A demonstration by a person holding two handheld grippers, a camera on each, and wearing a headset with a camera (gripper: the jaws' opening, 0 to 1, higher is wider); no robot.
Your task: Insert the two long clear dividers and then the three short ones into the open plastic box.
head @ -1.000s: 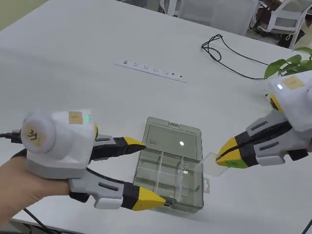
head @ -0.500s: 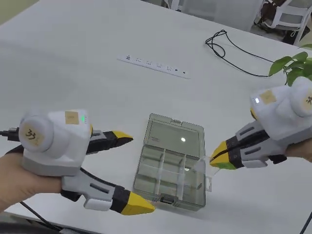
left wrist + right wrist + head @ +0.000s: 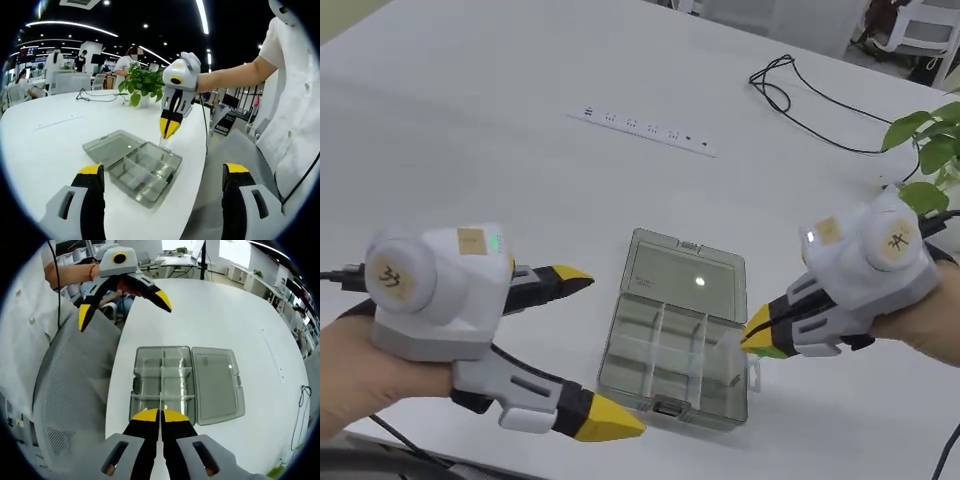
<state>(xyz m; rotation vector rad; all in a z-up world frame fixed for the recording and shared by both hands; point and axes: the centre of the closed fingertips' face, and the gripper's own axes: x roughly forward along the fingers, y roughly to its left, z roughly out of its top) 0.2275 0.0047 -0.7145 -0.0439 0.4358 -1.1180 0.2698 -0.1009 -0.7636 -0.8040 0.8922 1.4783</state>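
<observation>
The open clear plastic box point(image 3: 670, 350) lies on the white table with its lid point(image 3: 688, 272) folded flat behind it. Clear dividers stand inside and split it into compartments. My right gripper point(image 3: 754, 338) is shut on a small clear divider point(image 3: 160, 403), which it holds edge-on over the box's right side. In the right gripper view the box point(image 3: 162, 380) sits just past the shut gripper point(image 3: 160, 415). My left gripper point(image 3: 592, 350) stands open to the left of the box, touching nothing. In the left gripper view the box point(image 3: 142, 167) lies ahead of the open gripper point(image 3: 162, 170).
A white power strip point(image 3: 645, 130) lies further back on the table. A black cable point(image 3: 800, 90) and a green plant point(image 3: 925, 140) are at the far right. The table's near edge runs just below the box.
My right gripper has moved left and down with the divider, up to the box's right side. My left gripper has drawn back from the box toward the near left.
</observation>
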